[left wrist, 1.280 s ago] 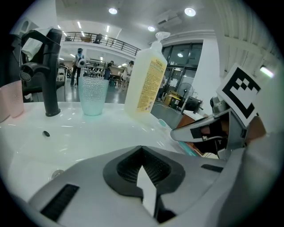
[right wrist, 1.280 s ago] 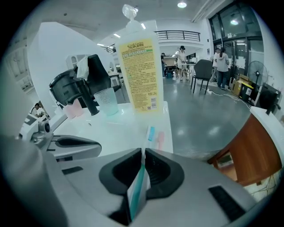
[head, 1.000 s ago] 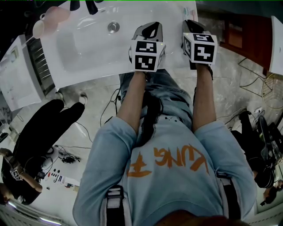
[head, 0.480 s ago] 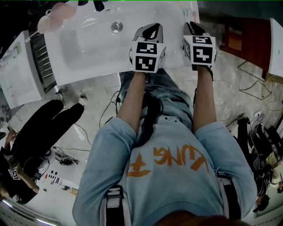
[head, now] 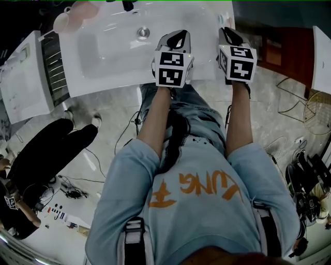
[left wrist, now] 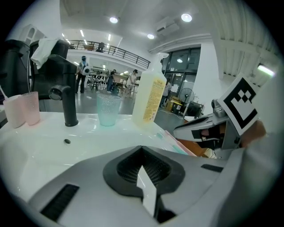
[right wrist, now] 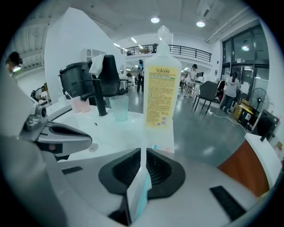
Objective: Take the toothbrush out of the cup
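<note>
Two pink cups (left wrist: 22, 110) stand at the basin's far left; a thin white handle, too small to identify, sticks out of them. They also show as pink cups (head: 77, 11) in the head view. A clear teal cup (left wrist: 108, 108) looks empty. Thin pink and teal items (left wrist: 179, 144) lie flat on the counter to the right. My left gripper (head: 177, 37) (left wrist: 142, 150) is shut and empty over the sink's front edge. My right gripper (head: 228, 33) (right wrist: 143, 153) is also shut and empty, by the sink's right end and far from the cups.
A black faucet (left wrist: 66, 97) stands between the pink cups and the teal cup. A tall yellow-labelled bottle (right wrist: 162, 84) is at the back right of the white sink (head: 103, 62). A person in black (head: 46, 150) stands on the floor to the left, with cables nearby.
The head view has shifted, so the sink and cups sit a little further right in the picture. Both grippers stay shut over the sink's front edge.
</note>
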The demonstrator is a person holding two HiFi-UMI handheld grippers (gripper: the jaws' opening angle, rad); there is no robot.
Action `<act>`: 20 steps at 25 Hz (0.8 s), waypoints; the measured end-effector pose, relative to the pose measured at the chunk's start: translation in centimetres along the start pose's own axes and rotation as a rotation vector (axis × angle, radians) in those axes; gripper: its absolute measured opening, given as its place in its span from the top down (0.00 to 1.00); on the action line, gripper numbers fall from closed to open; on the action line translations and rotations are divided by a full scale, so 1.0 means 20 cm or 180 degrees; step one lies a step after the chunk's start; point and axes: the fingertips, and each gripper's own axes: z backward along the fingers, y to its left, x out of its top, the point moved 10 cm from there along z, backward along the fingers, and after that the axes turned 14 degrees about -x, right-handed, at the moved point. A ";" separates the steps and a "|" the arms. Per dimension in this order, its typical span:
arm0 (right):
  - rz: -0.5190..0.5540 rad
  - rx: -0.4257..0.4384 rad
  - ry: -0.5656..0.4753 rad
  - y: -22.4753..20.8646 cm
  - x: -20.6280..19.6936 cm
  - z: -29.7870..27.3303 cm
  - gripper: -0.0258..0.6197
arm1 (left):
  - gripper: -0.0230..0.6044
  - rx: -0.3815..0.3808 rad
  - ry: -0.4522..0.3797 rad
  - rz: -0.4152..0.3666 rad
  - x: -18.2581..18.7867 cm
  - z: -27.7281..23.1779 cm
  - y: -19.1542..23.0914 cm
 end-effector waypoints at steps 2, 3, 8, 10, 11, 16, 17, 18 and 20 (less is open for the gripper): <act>-0.0125 0.0069 -0.0153 0.02 0.04 0.03 0.89 | 0.95 0.0029 -0.0079 -0.0014 0.02 0.04 0.02; -0.0168 0.0108 -0.0222 0.04 0.06 0.05 0.89 | 0.95 0.0043 -0.0125 -0.0018 0.03 0.06 0.03; -0.0182 0.0271 -0.0437 0.13 0.14 0.11 0.89 | 0.95 0.0059 -0.0316 0.0002 0.07 0.16 0.08; -0.0203 0.0362 -0.0528 0.16 0.18 0.13 0.90 | 0.95 0.0096 -0.0368 0.0013 0.09 0.20 0.11; -0.0214 0.0411 -0.0579 0.18 0.20 0.13 0.90 | 0.95 0.0121 -0.0398 0.0018 0.09 0.22 0.13; -0.0174 0.0568 -0.0756 0.28 0.28 0.18 0.90 | 0.95 0.0173 -0.0636 0.0047 0.13 0.34 0.20; -0.0168 0.0588 -0.0780 0.30 0.30 0.19 0.90 | 0.95 0.0164 -0.0689 0.0056 0.13 0.36 0.20; -0.0170 0.0612 -0.0807 0.31 0.31 0.21 0.90 | 0.95 0.0168 -0.0724 0.0058 0.14 0.39 0.20; -0.0165 0.0668 -0.0878 0.35 0.35 0.22 0.90 | 0.95 0.0222 -0.0760 0.0041 0.15 0.44 0.22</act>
